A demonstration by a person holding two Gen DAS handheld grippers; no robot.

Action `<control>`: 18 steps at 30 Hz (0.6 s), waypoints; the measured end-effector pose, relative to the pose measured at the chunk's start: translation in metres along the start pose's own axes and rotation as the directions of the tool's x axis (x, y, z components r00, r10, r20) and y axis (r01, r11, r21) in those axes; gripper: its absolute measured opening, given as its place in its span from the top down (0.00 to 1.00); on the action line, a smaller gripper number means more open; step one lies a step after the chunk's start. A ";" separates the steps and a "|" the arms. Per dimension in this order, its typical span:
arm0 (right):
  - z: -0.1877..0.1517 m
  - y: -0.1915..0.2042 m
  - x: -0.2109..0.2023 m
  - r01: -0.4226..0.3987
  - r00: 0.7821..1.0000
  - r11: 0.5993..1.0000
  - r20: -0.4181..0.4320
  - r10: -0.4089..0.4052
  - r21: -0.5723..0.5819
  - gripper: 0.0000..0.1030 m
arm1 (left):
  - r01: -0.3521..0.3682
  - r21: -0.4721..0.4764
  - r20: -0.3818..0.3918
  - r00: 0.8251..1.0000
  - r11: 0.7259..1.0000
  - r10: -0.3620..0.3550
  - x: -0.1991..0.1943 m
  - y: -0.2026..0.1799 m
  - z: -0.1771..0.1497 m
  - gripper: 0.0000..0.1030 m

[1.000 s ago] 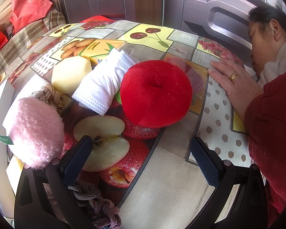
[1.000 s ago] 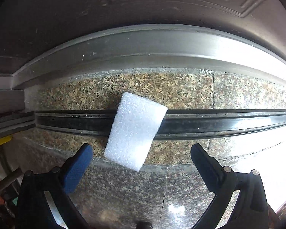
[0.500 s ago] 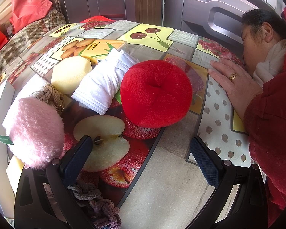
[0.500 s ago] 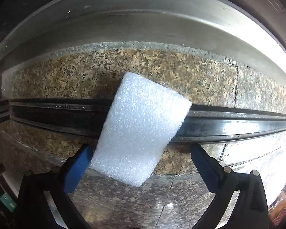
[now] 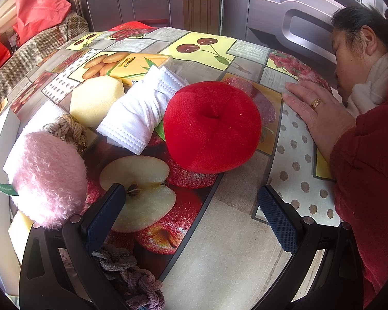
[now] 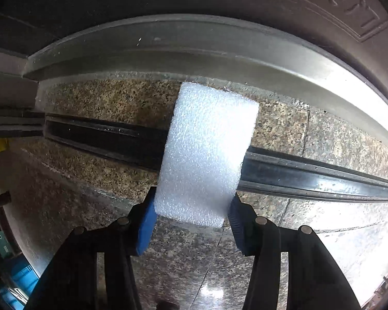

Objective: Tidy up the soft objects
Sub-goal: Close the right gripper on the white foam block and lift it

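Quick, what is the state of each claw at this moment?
Left claw: open, holding nothing, above the table.
Right claw: its jaws have just been closing and now grip the white foam block.

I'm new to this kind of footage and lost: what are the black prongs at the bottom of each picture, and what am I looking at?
The prongs are two-finger grippers a person holds, each carrying a fisheye camera. The left gripper hangs open over a fruit-print tablecloth bearing a red plush apple, pink fluffy ball, folded white cloth, yellow sponge and biscuit packet. A hand rests there. The right gripper points at a granite floor; its jaws have just closed onto a white foam block.
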State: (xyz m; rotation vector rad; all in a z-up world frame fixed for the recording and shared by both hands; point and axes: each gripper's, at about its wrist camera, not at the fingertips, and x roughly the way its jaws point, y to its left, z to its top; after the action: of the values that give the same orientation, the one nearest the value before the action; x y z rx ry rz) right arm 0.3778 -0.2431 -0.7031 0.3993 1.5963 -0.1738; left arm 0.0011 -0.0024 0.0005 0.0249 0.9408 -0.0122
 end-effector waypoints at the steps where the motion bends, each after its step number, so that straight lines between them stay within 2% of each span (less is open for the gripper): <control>1: 0.001 -0.004 -0.005 -0.022 1.000 1.000 0.011 0.022 0.016 0.51 | 0.000 0.000 0.000 1.000 1.000 0.000 0.000 0.000 0.000 0.01; 3: -0.001 -0.011 -0.016 -0.065 0.997 0.998 0.038 0.064 0.016 0.51 | 0.000 0.000 0.000 1.000 1.000 0.000 0.000 0.000 0.000 0.01; 6: -0.008 0.000 -0.040 -0.075 0.992 0.991 0.091 0.085 -0.109 0.51 | 0.000 0.000 0.000 1.000 1.000 0.000 0.000 0.000 0.000 0.01; 9: -0.024 0.008 -0.075 -0.129 0.978 0.972 0.135 0.157 -0.199 0.51 | 0.000 0.000 0.000 1.000 1.000 0.000 0.000 0.000 0.000 0.01; 13: -0.053 0.013 -0.154 -0.159 0.944 0.914 0.213 0.251 -0.372 0.51 | 0.000 0.000 0.000 1.000 1.000 0.000 0.000 0.000 0.000 0.01; 18: -0.064 -0.017 -0.256 -0.176 0.892 0.852 0.286 0.350 -0.494 0.51 | 0.000 0.000 0.000 1.000 1.000 0.000 0.000 0.000 0.000 0.01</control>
State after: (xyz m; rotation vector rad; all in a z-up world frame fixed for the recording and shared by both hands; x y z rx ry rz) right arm 0.3173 -0.2741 -0.4479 0.1994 1.1436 0.3285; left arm 0.0011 -0.0025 0.0005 0.0251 0.9409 -0.0123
